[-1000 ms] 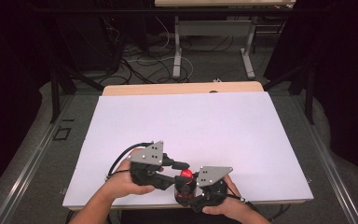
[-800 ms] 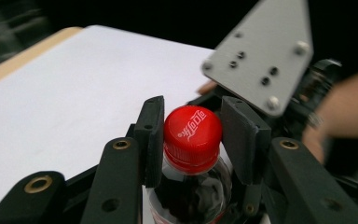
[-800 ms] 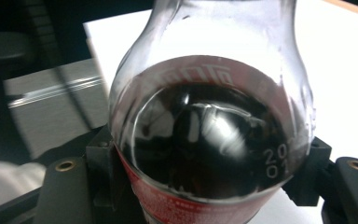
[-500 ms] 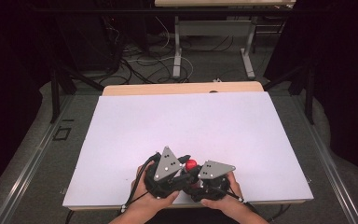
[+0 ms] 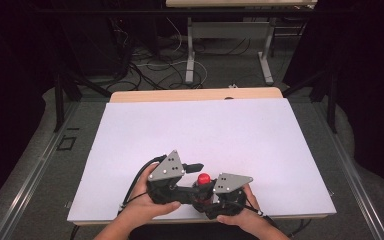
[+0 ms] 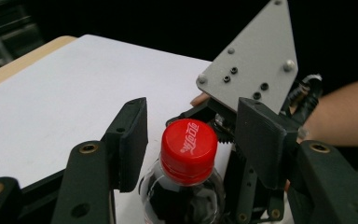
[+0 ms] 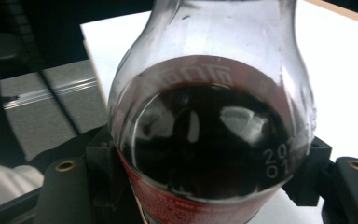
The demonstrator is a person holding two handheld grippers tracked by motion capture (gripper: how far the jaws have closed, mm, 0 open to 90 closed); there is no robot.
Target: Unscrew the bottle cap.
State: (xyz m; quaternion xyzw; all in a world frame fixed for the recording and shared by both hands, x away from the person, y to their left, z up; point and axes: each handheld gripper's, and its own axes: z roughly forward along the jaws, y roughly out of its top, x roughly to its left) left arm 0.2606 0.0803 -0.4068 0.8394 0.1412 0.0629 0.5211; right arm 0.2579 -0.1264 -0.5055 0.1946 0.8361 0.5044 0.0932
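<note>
A cola bottle with a red cap (image 5: 203,178) stands upright near the front edge of the white tabletop (image 5: 205,125). My right gripper (image 5: 206,194) is shut on the bottle's body (image 7: 209,140), with one jaw pressed on each side of the dark, liquid-filled bulge. My left gripper (image 5: 199,173) comes in from the left at cap height. In the left gripper view the cap (image 6: 189,142) sits between the jaws of the left gripper (image 6: 191,135), which stand open with a narrow gap on each side. A hand grips each tool.
The white tabletop stretches wide beyond and to both sides of the bottle. A wooden strip (image 5: 195,95) runs along its far edge. Behind it are desk legs (image 5: 190,50) and floor cables (image 5: 145,60). The right gripper's grey plate (image 6: 254,60) rises just behind the cap.
The left gripper has swung right from beside the bottle until its jaws straddle the cap. The right gripper has kept its hold on the bottle, which has barely shifted.
</note>
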